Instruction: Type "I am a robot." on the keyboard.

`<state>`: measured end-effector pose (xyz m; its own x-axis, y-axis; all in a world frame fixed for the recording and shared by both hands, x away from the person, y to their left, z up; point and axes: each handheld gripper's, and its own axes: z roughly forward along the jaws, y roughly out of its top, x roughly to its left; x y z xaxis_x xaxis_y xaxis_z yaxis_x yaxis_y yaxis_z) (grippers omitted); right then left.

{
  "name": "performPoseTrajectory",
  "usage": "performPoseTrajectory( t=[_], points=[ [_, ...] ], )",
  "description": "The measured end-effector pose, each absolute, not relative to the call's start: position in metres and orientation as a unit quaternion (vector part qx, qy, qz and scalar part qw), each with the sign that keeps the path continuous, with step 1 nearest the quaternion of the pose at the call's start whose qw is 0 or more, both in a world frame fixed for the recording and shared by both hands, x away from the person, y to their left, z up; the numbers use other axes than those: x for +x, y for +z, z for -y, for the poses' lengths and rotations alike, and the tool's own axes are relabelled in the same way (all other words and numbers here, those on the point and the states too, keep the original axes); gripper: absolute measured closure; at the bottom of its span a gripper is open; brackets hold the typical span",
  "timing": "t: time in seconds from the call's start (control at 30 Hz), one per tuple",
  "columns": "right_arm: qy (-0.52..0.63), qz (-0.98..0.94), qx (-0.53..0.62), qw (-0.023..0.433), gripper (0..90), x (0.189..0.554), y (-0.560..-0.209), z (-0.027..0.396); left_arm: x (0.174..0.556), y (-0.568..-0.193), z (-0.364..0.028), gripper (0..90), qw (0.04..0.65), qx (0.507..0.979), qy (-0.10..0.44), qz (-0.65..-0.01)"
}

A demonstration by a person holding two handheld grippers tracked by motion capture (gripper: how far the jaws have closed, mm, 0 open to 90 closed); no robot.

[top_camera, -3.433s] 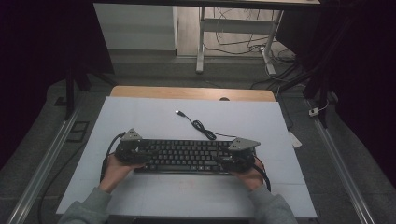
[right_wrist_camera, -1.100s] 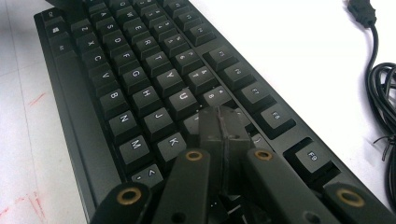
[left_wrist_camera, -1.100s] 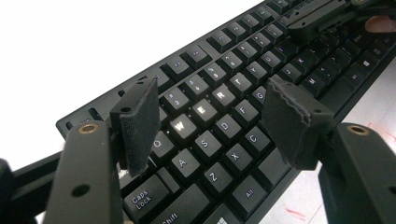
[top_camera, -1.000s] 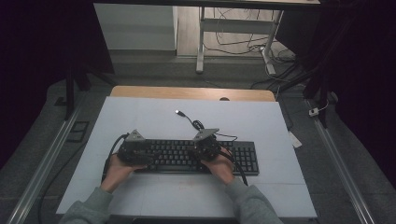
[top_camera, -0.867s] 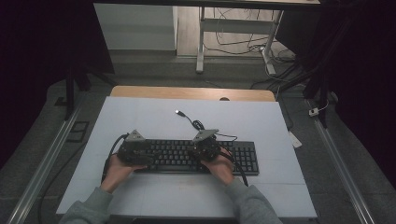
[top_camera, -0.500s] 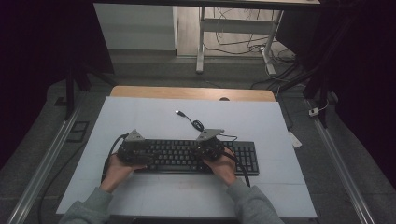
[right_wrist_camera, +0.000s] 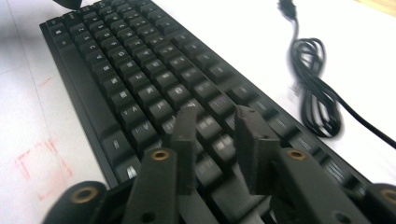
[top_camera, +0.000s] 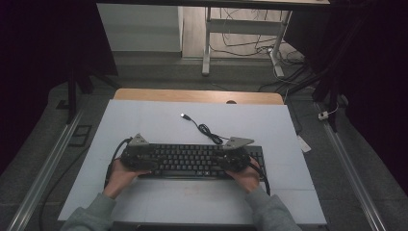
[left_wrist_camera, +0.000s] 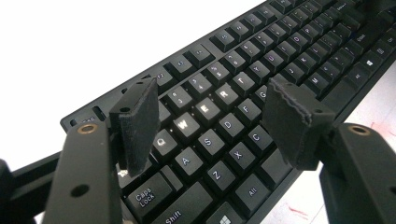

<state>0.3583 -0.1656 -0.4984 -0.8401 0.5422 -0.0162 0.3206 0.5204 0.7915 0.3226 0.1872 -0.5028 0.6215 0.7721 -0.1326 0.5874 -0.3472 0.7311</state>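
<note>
Keyboard (top_camera: 192,161) lies flat, unlifted; your left gripper (left_wrist_camera: 210,121) hovers open over its keys, your right gripper (right_wrist_camera: 215,135) has just been parting, nothing held.

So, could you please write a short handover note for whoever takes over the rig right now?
Left gripper: open, jaws over the keyboard's Q-W-E-R keys, nothing between them.
Right gripper: jaws have just been opening, nothing gripped, over keys toward the keyboard's right end.
Keyboard lies flat on the table, its cable coiled behind, unplugged.
Done: cannot tell.
Left: probably more key presses.
</note>
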Motion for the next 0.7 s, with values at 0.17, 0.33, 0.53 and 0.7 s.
performPoseTrajectory(
  t=[0.17, 0.33, 0.53, 0.7],
  points=[
    [0.426, -0.855, 0.258, 0.141, 57.3, 0.351, -0.498, 0.185, 0.323, -0.503, -0.188, 36.1, 0.389, 0.812, 0.118, -0.42],
    [0.428, -0.852, 0.26, 0.149, 52.7, 0.343, -0.497, 0.198, 0.323, -0.503, -0.189, 36.1, 0.39, 0.81, 0.119, -0.42],
    [0.432, -0.85, 0.262, 0.15, 51.2, 0.338, -0.498, 0.206, 0.323, -0.503, -0.189, 36.0, 0.39, 0.81, 0.12, -0.421],
    [0.43, -0.853, 0.256, 0.15, 50.9, 0.338, -0.498, 0.203, 0.323, -0.503, -0.189, 36.2, 0.39, 0.809, 0.123, -0.421]
  ],
)
